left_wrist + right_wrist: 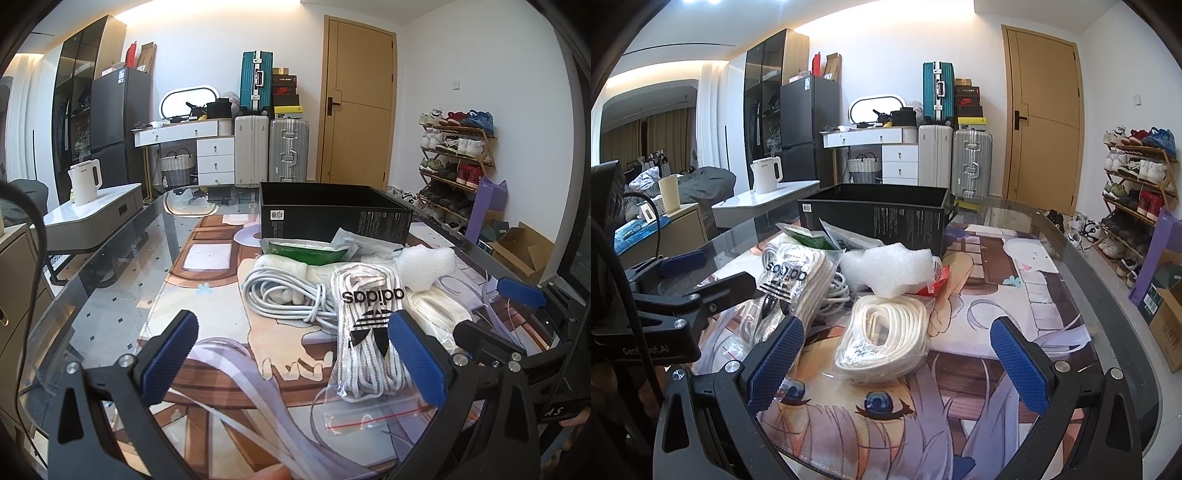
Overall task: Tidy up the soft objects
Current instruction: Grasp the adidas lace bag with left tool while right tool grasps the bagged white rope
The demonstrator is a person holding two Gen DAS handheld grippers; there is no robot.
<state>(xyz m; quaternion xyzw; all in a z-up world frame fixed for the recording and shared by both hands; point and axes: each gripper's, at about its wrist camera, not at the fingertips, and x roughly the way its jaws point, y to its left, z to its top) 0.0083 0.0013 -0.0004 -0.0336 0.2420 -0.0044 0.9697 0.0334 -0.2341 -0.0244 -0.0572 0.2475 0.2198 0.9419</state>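
Note:
A pile of soft things lies on the printed mat (207, 295) before an open black box (332, 214). In the left wrist view I see a coiled white cable (284, 295), an Adidas bag of white laces (369, 332), white foam (424, 266) and a green packet (306, 251). My left gripper (295, 354) is open, its right pad beside the laces bag. In the right wrist view a bagged coil of cream rope (886, 336) lies between the open fingers of my right gripper (897, 365). The laces bag (790, 291), foam (886, 269) and box (879, 218) lie beyond.
The glass table's edge (1082, 266) curves on the right. A side table with a white kettle (86, 181) stands to the left. Suitcases (269, 151), a door and a shoe rack (458, 158) stand behind. Cardboard boxes (1167, 317) sit on the floor at right.

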